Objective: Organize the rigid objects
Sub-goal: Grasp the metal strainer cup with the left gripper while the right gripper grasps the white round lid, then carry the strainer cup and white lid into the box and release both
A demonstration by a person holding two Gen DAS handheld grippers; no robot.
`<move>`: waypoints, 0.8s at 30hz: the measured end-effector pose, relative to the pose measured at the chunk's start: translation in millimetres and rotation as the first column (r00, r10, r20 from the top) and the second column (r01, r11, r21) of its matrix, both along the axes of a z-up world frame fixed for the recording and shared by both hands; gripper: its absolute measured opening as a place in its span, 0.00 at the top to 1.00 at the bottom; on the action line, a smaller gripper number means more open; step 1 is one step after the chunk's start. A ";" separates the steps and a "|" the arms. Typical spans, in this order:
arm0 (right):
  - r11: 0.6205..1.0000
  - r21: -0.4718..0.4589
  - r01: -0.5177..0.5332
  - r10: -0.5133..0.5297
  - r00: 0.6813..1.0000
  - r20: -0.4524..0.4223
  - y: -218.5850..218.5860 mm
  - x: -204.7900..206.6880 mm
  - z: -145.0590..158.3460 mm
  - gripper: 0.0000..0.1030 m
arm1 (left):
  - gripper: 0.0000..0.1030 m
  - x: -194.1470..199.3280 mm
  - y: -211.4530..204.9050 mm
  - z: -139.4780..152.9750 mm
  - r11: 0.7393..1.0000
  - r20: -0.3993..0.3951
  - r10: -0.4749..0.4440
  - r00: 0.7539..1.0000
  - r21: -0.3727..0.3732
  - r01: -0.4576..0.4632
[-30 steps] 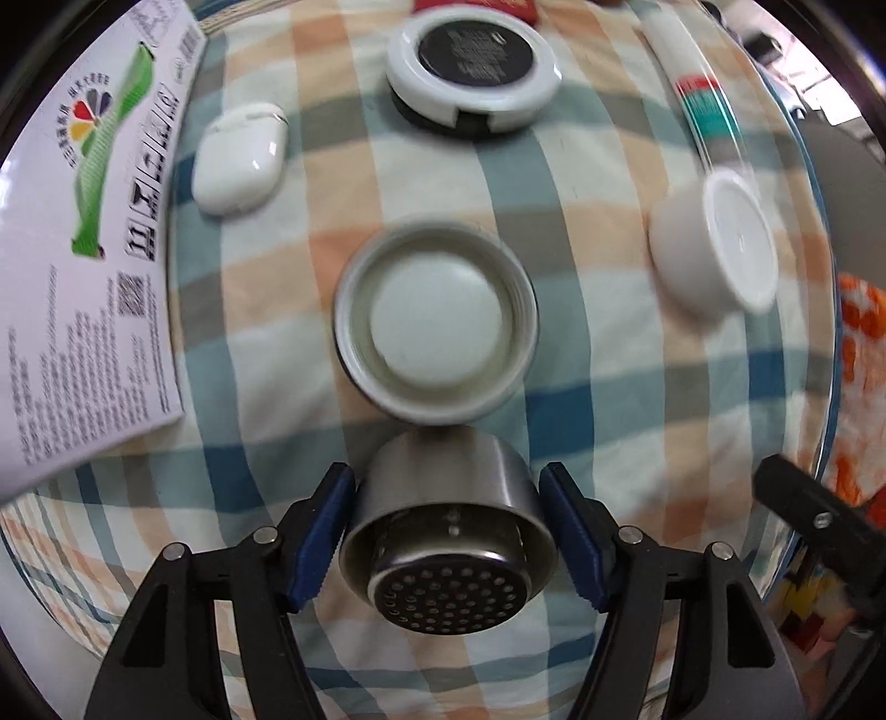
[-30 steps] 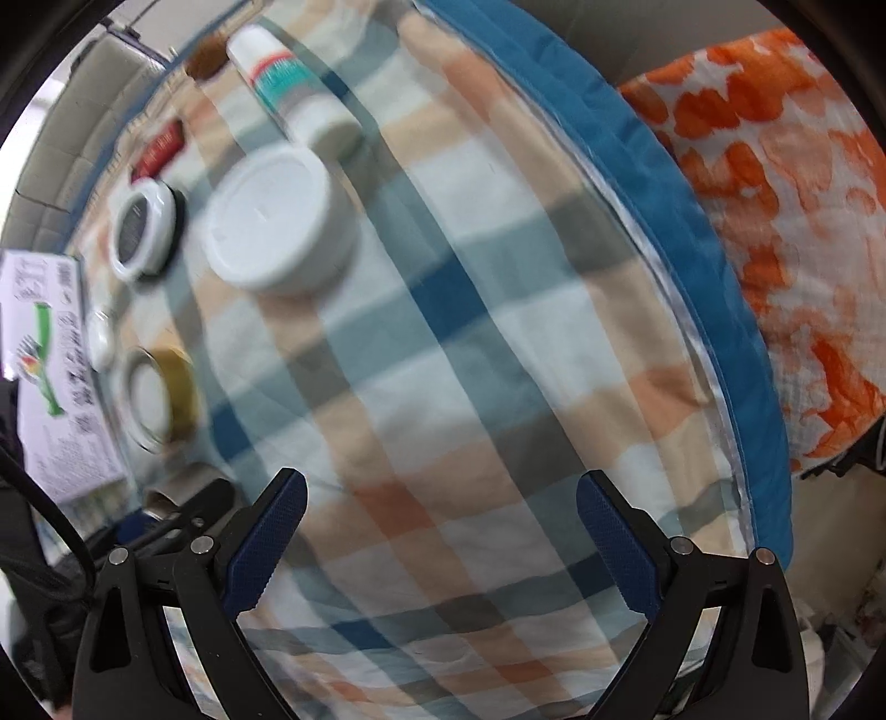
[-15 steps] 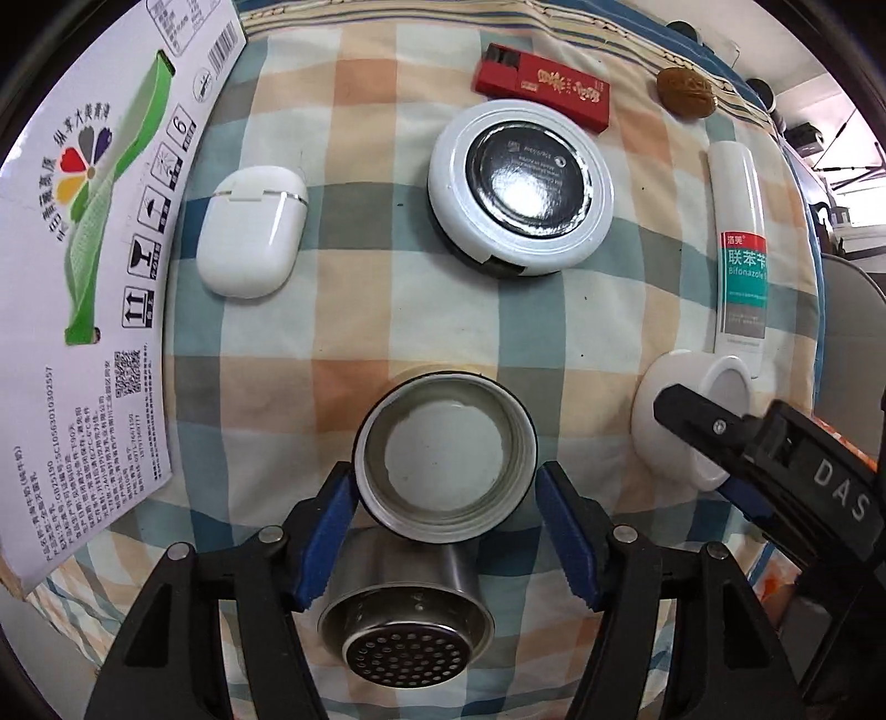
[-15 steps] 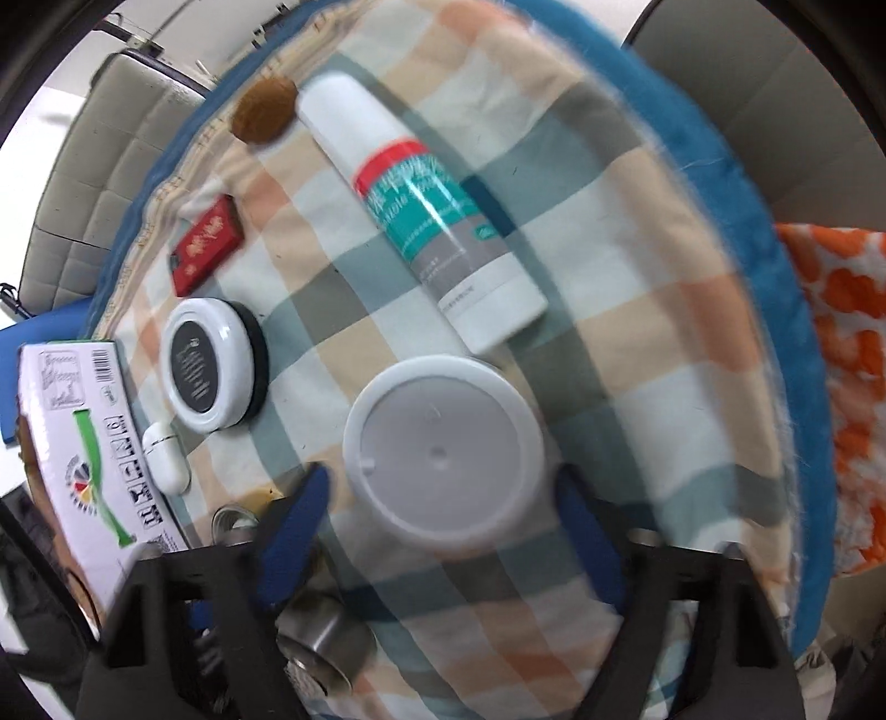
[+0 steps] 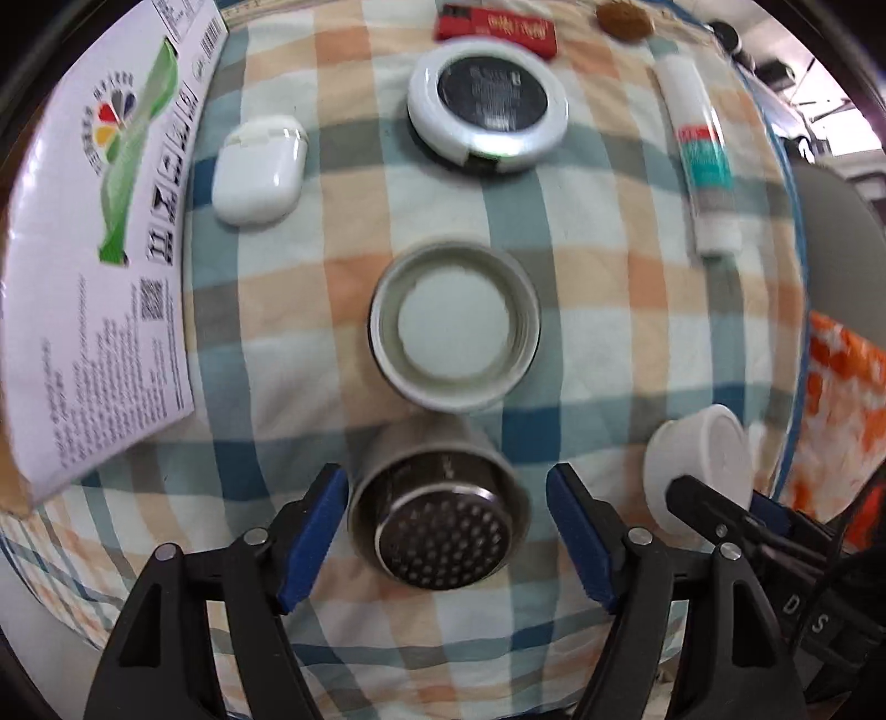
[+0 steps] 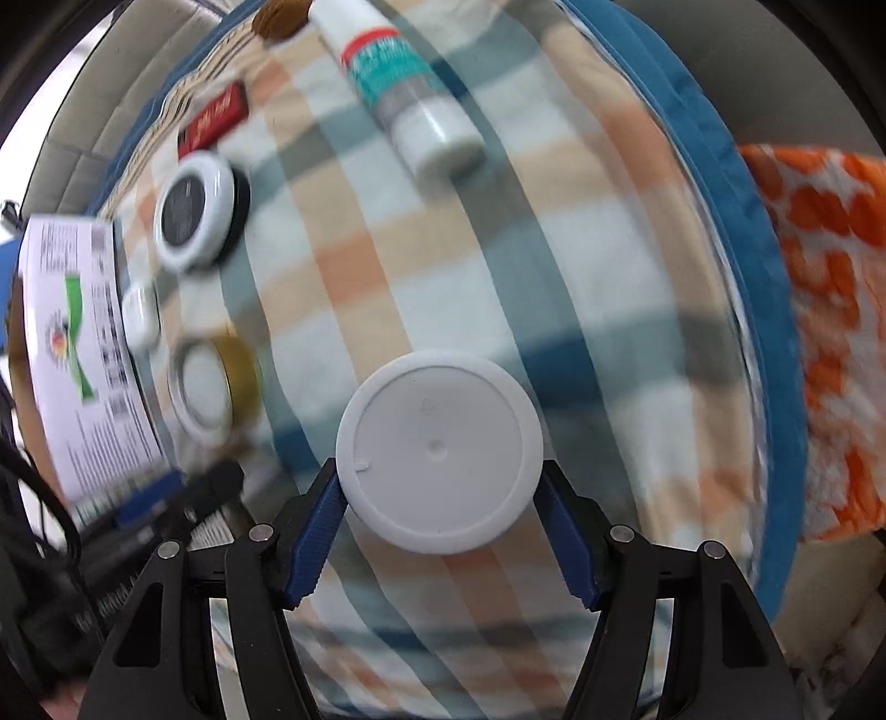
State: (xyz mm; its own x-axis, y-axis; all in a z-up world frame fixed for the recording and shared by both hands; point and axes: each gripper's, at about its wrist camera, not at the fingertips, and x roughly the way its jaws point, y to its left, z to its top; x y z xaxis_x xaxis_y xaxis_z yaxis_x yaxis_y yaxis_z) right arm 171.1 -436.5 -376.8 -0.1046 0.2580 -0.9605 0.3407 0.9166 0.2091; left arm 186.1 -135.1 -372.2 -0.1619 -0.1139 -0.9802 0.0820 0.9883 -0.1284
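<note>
Left wrist view shows a checked cloth (image 5: 603,310) with things spread over it; a printed box (image 5: 94,266) lies along the left edge; an earbud case (image 5: 259,169) sits beside it; a round compact (image 5: 487,111) with a white rim and dark centre lies further up, a red packet (image 5: 495,27) just beyond it and a brown nut (image 5: 624,16) to the right of that; a tube (image 5: 704,160) with a red and teal band lies along the right side. A lid (image 5: 454,324) rests open side up in the middle of the cloth, just ahead of a steel strainer (image 5: 440,509); the strainer lies on its side, perforated end toward the camera. The left gripper (image 5: 447,531) stands wide, its blue pads to either side of the strainer; the left pad is close to it, the right one apart, so nothing is held. At lower right the right gripper (image 6: 440,531) has a white jar (image 6: 439,451) between its pads (image 6: 315,531), both pressed to its sides; the jar is round, plain, with a small dimple in its flat face. In the right wrist view the lid's outer wall looks gold; the cloth's blue border (image 6: 736,266) runs past an orange patterned fabric (image 6: 830,310); much here is blurred.
</note>
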 end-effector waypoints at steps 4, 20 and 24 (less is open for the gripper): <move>0.999 -0.027 -0.021 0.020 1.000 -0.020 1.0 -22.1 -6.8 0.32 | 0.29 -11.0 0.5 -25.1 0.999 -0.051 -0.010 0.999 0.032 0.011; 0.999 -0.040 0.005 -0.009 0.997 -0.078 32.4 -16.4 -52.0 0.28 | 0.30 -8.7 -28.9 -70.8 0.993 -0.011 -0.059 0.998 0.100 0.059; 0.999 -0.042 0.013 -0.017 0.996 -0.091 33.6 -11.1 -58.0 0.28 | 0.30 6.2 -37.9 -82.2 0.992 -0.007 -0.066 0.998 0.104 0.066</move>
